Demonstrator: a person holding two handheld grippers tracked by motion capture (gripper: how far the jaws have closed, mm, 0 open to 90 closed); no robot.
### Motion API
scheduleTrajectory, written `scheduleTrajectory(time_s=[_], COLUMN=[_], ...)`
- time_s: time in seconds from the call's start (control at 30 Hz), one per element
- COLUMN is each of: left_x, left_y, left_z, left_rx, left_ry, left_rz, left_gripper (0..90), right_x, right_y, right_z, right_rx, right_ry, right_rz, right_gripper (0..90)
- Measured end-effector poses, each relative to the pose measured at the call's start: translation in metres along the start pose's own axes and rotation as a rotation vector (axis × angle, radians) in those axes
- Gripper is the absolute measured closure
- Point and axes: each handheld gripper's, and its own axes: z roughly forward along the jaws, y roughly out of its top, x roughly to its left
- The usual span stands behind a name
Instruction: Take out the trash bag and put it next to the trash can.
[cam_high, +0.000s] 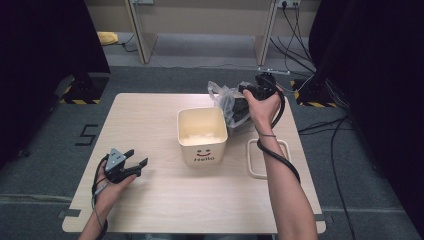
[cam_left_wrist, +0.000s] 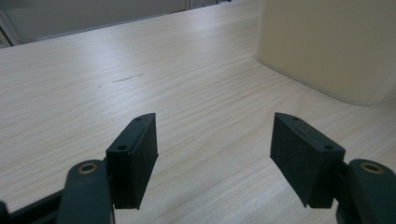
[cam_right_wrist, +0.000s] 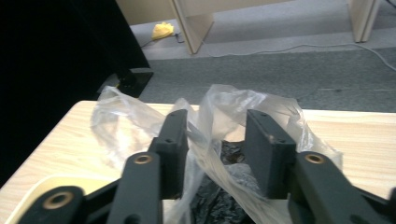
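A clear plastic bag (cam_high: 226, 99) with dark contents lies at the table's far edge, just behind and right of a cream bin (cam_high: 202, 150) printed with a smiley face and "Hello". My right gripper (cam_high: 245, 95) reaches down into the bag from the right. In the right gripper view its jaws (cam_right_wrist: 215, 126) stand apart with loose film of the bag (cam_right_wrist: 285, 116) between them and not pinched. My left gripper (cam_high: 139, 156) rests low at the front left, open and empty, and its own view (cam_left_wrist: 212, 144) has the bin's wall (cam_left_wrist: 327, 42) to the right.
A cream rectangular ring (cam_high: 249, 160) lies flat on the table (cam_high: 165, 200) right of the bin, under my right forearm. Cables run over the floor beyond the far right corner. Dark stands flank both sides.
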Motion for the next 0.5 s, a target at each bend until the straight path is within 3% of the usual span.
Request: scheduleTrajectory(time_s=[0.17,0.33,0.5], left_x=[0.0,-0.001,-0.001], left_y=[0.0,0.0,0.0], left_z=[0.0,0.0,0.0], left_rx=[0.001,0.001,0.002], left_ry=[0.001,0.002,0.002], left_rz=[0.001,0.007,0.007], left_gripper=[31.5,31.5,31.5], right_x=[0.006,0.006,0.001], right_y=[0.006,0.01,0.009], right_z=[-0.01,-0.017,-0.023], right_rx=[-0.007,0.059,0.085], right_ry=[0.046,0.021,-0.002], right_rz=[-0.008,-0.033,-0.026], right_gripper=[48.6,44.8,45.5])
